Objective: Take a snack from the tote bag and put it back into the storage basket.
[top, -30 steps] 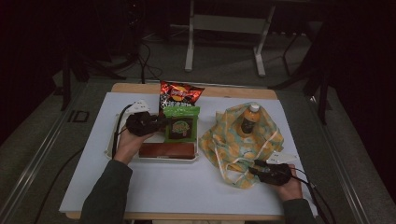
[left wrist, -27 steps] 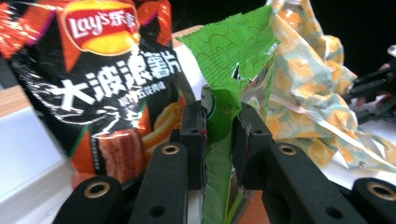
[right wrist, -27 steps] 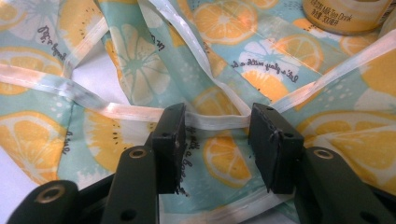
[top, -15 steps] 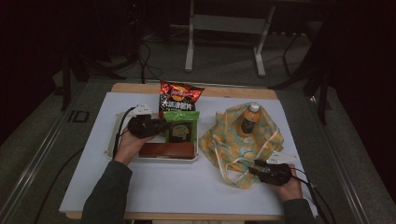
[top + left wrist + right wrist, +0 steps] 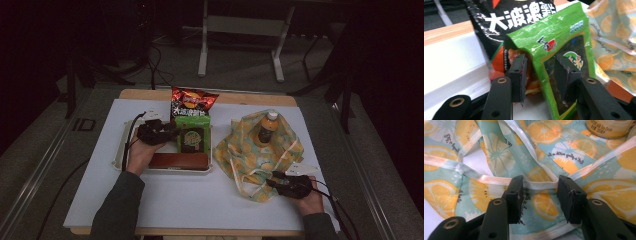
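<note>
Over the white tray [image 5: 125,162] at the counter's left, the left gripper [image 5: 541,75] has its jaws spread around the green snack packet's [image 5: 559,40] edge. At the right, the right gripper [image 5: 539,191] stands open, the fruit-print bag's [image 5: 499,152] white strap [image 5: 539,184] lying between its jaws.

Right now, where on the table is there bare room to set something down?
Free patches on the white mat: the near strip between the two forearms, below the tray and the citrus-print cloth; also the far left corner, beyond the left gripper.

Crowded: the middle, with the chip bag, green packet, tray, cloth and bottle.
</note>
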Action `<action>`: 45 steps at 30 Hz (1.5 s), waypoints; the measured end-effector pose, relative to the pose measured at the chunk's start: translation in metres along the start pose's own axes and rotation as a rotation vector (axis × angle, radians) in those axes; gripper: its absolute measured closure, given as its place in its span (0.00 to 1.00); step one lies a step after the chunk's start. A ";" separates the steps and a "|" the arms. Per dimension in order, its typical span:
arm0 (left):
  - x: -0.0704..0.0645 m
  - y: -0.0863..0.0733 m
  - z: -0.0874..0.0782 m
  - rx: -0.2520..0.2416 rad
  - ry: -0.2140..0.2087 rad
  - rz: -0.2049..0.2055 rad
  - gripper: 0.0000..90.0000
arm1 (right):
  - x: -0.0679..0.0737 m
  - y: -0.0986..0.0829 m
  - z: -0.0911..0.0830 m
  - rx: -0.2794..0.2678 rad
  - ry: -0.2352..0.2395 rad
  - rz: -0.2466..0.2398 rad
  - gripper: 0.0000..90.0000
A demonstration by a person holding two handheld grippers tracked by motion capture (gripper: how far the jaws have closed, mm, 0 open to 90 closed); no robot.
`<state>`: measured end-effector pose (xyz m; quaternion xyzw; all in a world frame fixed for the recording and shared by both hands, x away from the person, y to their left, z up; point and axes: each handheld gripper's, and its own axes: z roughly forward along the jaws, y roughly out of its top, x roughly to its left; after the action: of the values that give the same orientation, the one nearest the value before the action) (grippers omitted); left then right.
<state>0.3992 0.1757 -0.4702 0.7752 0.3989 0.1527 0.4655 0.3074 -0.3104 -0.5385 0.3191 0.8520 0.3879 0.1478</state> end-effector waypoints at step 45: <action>-0.050 0.005 -0.016 -0.107 -0.033 0.063 0.76 | 0.000 0.000 0.000 -0.001 0.000 -0.001 0.62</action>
<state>0.3600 0.1463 -0.4509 0.7638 0.3579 0.1756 0.5076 0.3076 -0.3105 -0.5386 0.3187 0.8519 0.3883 0.1480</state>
